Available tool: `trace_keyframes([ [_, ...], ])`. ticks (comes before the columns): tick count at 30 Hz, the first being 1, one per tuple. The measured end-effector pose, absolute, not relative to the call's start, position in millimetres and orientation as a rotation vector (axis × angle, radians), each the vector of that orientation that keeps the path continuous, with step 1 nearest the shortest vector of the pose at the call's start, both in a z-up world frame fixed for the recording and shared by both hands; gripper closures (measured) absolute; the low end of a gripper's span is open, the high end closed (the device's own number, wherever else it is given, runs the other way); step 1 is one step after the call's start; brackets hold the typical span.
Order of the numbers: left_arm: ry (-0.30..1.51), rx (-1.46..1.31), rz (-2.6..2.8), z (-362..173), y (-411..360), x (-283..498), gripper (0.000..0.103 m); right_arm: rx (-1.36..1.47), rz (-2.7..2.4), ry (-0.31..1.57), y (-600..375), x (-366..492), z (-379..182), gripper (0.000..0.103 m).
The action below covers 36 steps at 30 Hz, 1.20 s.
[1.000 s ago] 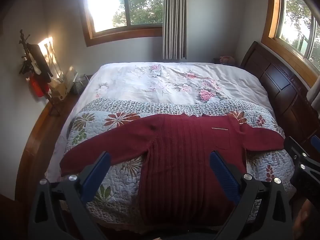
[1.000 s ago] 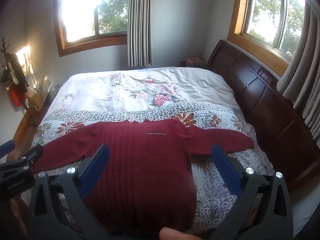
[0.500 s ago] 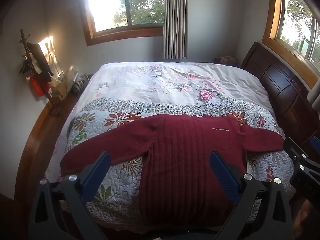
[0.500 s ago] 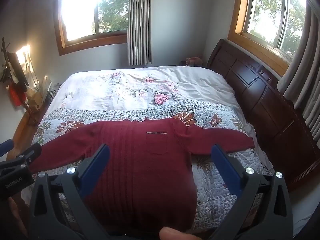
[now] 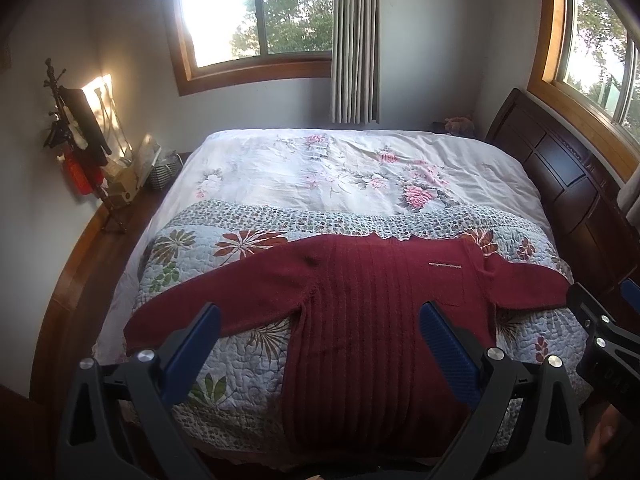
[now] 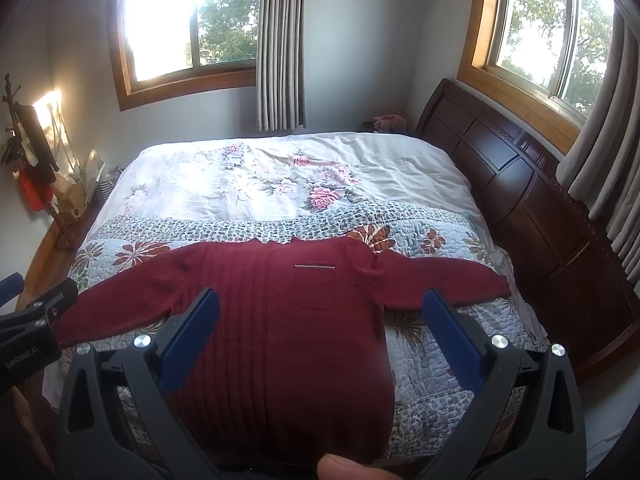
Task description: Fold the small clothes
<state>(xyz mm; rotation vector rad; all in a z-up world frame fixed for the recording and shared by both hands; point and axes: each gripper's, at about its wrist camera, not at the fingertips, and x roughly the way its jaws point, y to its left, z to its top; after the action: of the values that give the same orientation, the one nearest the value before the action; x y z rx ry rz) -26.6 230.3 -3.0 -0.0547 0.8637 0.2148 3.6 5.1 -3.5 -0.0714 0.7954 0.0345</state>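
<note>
Careful: with your left claw and right claw both released above the sweater, pinching the quilt underneath would spoil the fold.

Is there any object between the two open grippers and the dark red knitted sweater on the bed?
Nothing visible. The dark red knitted sweater lies flat on the floral quilt, uncovered, below the open left gripper and right gripper.

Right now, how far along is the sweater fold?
Done: the dark red sweater lies spread flat on the floral quilt, both sleeves out. In hand: nothing; the left gripper and right gripper are open above it. Left: every fold, sleeves and body.
</note>
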Motion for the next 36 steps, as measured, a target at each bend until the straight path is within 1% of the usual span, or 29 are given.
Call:
trace_keyframes([
  [36,0.855,-0.052,0.217,-0.3,230.4,-24.0,0.004,-0.059,0.025,0.801,1.5,4.2,-5.6,0.003],
])
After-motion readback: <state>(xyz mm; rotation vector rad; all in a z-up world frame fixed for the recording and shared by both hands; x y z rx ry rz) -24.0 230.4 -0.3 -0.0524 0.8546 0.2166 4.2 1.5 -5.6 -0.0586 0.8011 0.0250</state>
